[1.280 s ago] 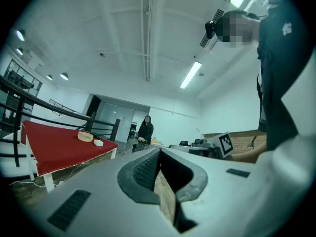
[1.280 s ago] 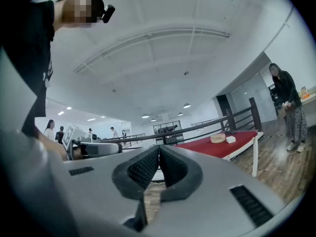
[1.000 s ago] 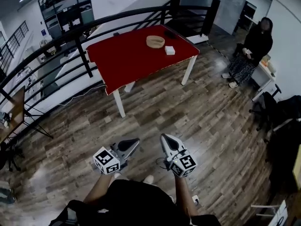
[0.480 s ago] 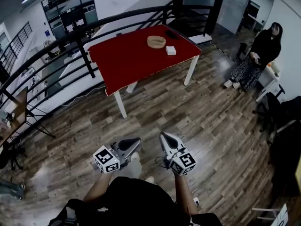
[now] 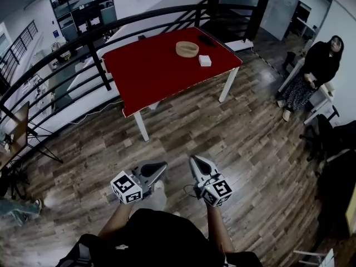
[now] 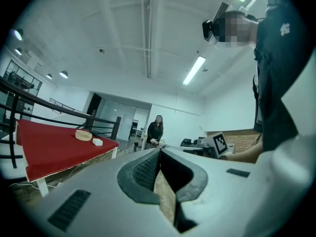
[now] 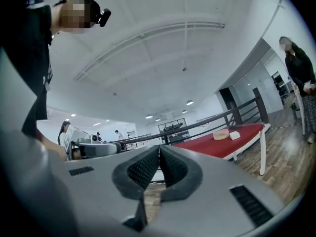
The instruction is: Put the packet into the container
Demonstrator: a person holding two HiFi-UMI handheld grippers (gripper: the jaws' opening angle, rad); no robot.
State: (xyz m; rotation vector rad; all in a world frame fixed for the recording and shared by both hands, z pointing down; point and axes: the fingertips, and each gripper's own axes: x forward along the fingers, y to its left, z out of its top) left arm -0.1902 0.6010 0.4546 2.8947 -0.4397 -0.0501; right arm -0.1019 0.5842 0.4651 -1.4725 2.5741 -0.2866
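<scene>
Right hand-held gripper (image 5: 197, 161) closed, packet (image 5: 204, 61) lying flat

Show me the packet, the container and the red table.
packet (image 5: 204, 61), head view, its top face.
container (image 5: 187, 54), head view, its near wall.
red table (image 5: 150, 71), head view, bare middle of the top.

A rectangular table with a red cloth top and white legs (image 5: 161, 65) is standing at twelve o'clock on the dark wood-plank floor (image 5: 239, 132). A curved black metal railing (image 5: 98, 65) is running behind it from nine o'clock round to one o'clock. A person in dark clothes (image 5: 320, 65) is standing at two o'clock, a dark chair (image 5: 320, 132) is sitting at three o'clock, and a brown board on a thin black stand (image 5: 16, 132) is leaning at nine o'clock.
</scene>
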